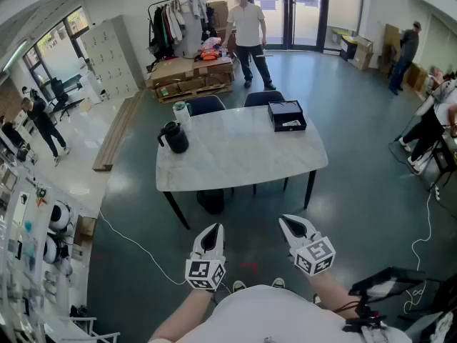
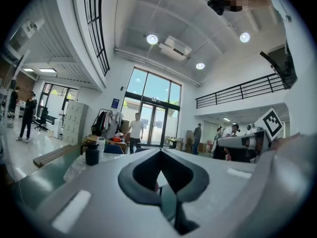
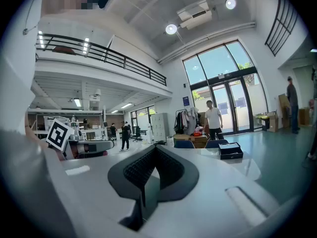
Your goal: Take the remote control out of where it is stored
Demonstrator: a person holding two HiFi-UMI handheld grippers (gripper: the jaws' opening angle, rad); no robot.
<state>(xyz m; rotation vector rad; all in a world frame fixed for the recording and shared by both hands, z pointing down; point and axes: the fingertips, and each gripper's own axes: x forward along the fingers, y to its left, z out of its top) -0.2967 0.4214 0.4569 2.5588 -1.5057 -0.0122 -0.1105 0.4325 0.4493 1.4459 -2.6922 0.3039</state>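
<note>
Though on tbl (image 1: 235,159), box (image 1: 287,116) far fr. fingers (image 1: 211,239)

One white marble-topped table (image 1: 235,159). On the table: one black open box (image 1: 286,116), one black handled jug (image 1: 174,137), one white bottle with a green cap (image 1: 182,112). Behind the table: two dark blue chairs (image 1: 206,104).

A: Your head cam looks steeply down from high up: table (image 1: 235,156) mid-frame, well off; left gripper (image 1: 212,229) and right gripper (image 1: 288,221) at the bottom edge.
B: Gripper cams?
A: Low, near level, looking along your jaws. All three share the table and glass doors (image 1: 300,9).
</note>
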